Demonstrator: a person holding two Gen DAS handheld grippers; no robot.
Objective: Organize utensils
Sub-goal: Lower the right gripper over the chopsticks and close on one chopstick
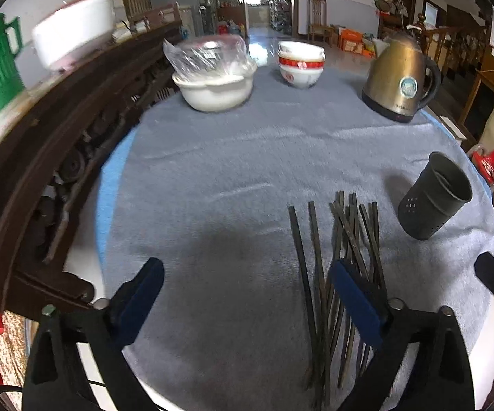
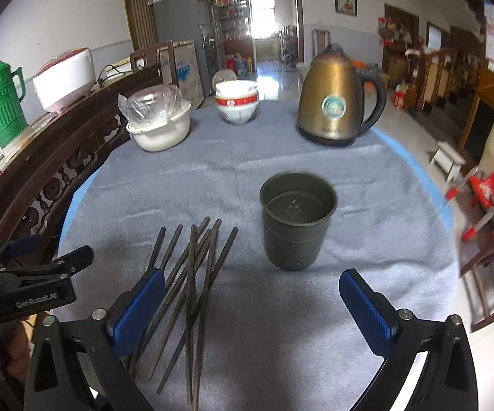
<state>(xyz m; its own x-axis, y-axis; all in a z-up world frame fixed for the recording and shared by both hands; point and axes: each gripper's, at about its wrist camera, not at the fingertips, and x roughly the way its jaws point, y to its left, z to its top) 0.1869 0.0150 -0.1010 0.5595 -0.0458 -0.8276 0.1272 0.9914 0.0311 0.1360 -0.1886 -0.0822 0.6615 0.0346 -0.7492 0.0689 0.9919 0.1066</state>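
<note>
Several dark chopsticks lie in a loose fan on the grey towel; the same chopsticks show in the right wrist view. A dark perforated holder cup stands upright to their right, and this cup sits straight ahead of my right gripper. My left gripper is open above the towel, its right finger over the chopsticks, nothing between the pads. My right gripper is open too, its left finger over the chopsticks, the cup beyond its fingertips.
At the back of the table stand a white pot with a plastic bag, stacked red-and-white bowls and a brass kettle. A carved wooden rail runs along the left. The table edge drops off at the right.
</note>
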